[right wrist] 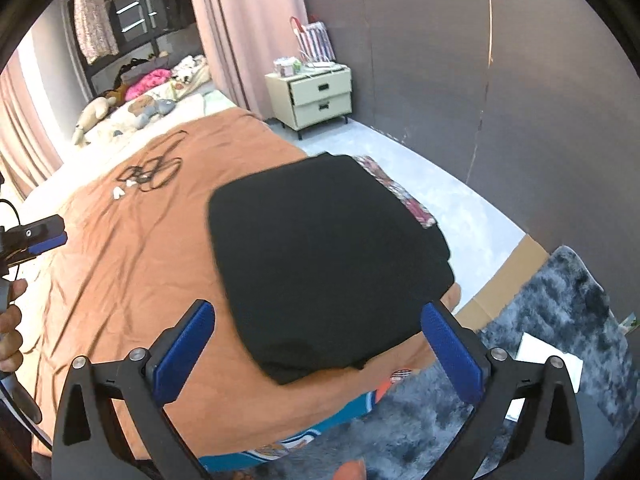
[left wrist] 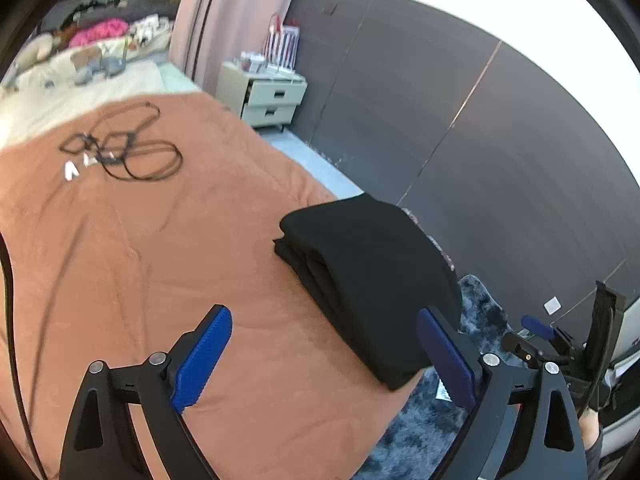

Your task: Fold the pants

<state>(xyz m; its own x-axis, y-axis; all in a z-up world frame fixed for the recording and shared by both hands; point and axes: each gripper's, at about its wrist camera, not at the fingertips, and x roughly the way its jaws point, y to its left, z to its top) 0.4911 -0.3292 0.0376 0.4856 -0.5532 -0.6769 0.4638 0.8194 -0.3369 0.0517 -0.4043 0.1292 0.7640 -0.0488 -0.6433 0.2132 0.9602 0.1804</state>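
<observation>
The black pants [left wrist: 368, 276] lie folded into a thick stack at the near right corner of the orange bedspread [left wrist: 140, 248]. My left gripper [left wrist: 324, 350] is open and empty, hovering just short of the stack's near-left side. In the right wrist view the folded pants [right wrist: 320, 256] fill the middle, and my right gripper [right wrist: 318, 350] is open and empty above their near edge. The right gripper also shows at the far right of the left wrist view [left wrist: 560, 340]. The left gripper shows at the left edge of the right wrist view [right wrist: 40, 236].
A tangle of black cable [left wrist: 124, 148] with small white pieces lies farther up the bed. A cream nightstand [right wrist: 316, 94] stands by the dark wall. A grey shaggy rug [right wrist: 560, 340] and cardboard [right wrist: 508, 280] lie on the floor beside the bed.
</observation>
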